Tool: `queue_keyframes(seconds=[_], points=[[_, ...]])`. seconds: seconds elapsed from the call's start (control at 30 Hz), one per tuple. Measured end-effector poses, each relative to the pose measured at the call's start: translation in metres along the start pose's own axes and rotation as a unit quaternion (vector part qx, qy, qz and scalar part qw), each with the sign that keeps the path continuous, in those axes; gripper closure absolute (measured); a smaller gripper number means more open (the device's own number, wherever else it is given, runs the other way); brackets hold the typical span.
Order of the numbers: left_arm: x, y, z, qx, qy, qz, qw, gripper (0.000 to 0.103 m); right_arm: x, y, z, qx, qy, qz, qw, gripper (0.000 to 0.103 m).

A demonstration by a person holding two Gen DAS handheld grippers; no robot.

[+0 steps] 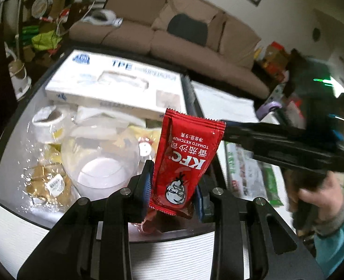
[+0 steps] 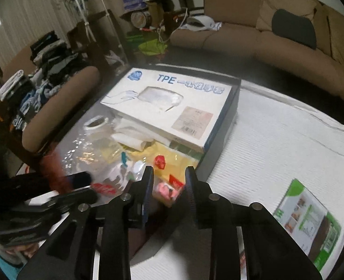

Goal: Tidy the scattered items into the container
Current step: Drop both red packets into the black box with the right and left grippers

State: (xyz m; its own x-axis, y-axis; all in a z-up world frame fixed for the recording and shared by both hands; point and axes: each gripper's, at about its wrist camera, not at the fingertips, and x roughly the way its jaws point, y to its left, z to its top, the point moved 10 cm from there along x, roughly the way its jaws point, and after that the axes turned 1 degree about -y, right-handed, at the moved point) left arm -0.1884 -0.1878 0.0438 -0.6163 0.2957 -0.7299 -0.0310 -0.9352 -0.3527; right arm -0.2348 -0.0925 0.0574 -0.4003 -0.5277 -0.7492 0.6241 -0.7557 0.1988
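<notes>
My left gripper [image 1: 174, 186] is shut on a red KFC ketchup sachet [image 1: 186, 158] and holds it upright above the dark-rimmed tray [image 1: 13, 121]. Below it stands a clear plastic cup [image 1: 99, 163] among wrapped sweets [image 1: 48, 182]. My right gripper [image 2: 169, 175] hangs over the tray's near edge with a pink-and-white wrapped item [image 2: 166, 190] between its fingers, jaws a little apart. It also shows in the left wrist view [image 1: 277, 144] as a blurred black arm at the right. The tray [image 2: 221, 149] holds several loose packets.
A white TPE glove box [image 1: 116, 86] lies at the tray's back, also in the right wrist view [image 2: 169, 105]. A tape roll [image 1: 47, 121] is at the left. A green-edged leaflet [image 2: 305, 221] lies on the white table. A brown sofa [image 2: 277, 23] stands behind.
</notes>
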Motion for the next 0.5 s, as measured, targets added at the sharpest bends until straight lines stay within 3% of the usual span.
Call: queue_keyframes(seconds=[0.07,0.17,0.27,0.33,0.43,0.5], points=[[0.011,-0.005,0.004,0.022,0.022,0.021,0.9993,0.074,-0.016,-0.001,-0.005,0.002,-0.005,0.004,1.000,0.068],[0.032,-0.020,0.018,0.103,0.056,0.029,0.9927,0.074,-0.043,-0.003,-0.014,-0.002,-0.016,0.010,1.000,0.066],[0.057,-0.037,0.025,0.258,0.111,0.061,0.9578,0.074,-0.070,-0.004,-0.023,-0.018,-0.029,0.010,0.999,0.063],[0.071,-0.038,0.027,0.336,0.150,0.075,0.9269,0.074,-0.083,-0.007,-0.031,-0.023,-0.033,0.010,0.999,0.061],[0.086,-0.037,0.024,0.397,0.199,0.082,0.8919,0.074,-0.091,-0.013,-0.041,-0.023,-0.032,0.012,0.999,0.060],[0.099,-0.035,0.023,0.420,0.222,0.085,0.8761,0.071,-0.089,-0.017,-0.045,-0.023,-0.030,0.011,0.999,0.060]])
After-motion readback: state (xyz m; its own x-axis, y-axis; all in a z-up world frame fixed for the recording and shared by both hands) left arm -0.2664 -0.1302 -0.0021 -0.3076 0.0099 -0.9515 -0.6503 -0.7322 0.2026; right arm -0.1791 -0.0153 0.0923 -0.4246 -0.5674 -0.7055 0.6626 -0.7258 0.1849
